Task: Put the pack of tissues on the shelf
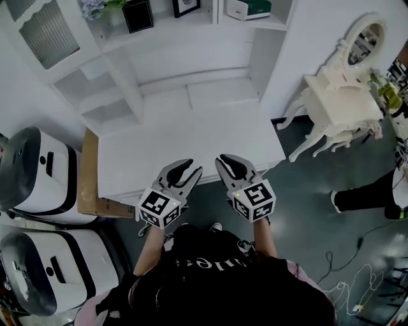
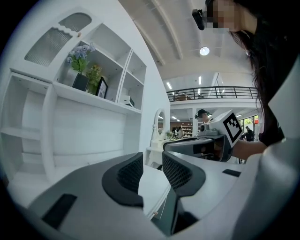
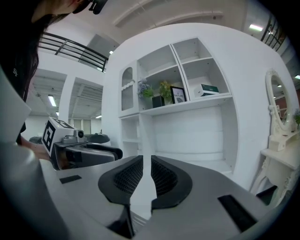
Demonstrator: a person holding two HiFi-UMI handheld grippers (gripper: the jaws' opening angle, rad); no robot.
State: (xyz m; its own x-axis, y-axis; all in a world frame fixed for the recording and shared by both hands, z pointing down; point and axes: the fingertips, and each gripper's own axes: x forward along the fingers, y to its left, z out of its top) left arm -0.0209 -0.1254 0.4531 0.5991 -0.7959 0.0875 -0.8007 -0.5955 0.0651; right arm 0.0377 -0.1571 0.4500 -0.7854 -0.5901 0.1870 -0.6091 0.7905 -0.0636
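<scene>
The pack of tissues (image 1: 248, 8), a white and green box, lies in the upper right compartment of the white shelf unit (image 1: 191, 25). It also shows in the right gripper view as the tissue pack (image 3: 206, 89), and small in the left gripper view (image 2: 126, 100). My left gripper (image 1: 182, 172) hovers at the front edge of the white desk (image 1: 191, 137); its jaws (image 2: 152, 161) stand apart with nothing between them. My right gripper (image 1: 233, 167) is beside it, jaws (image 3: 146, 164) nearly together and empty. Both are far from the pack.
A framed picture (image 1: 186, 6), a dark pot (image 1: 138, 15) and flowers share the shelf. A white dressing table with an oval mirror (image 1: 344, 95) stands right of the desk. White pod-shaped machines (image 1: 38, 172) and a cardboard piece (image 1: 89, 184) sit left. A person's leg (image 1: 370, 194) and cables (image 1: 344, 286) are on the floor.
</scene>
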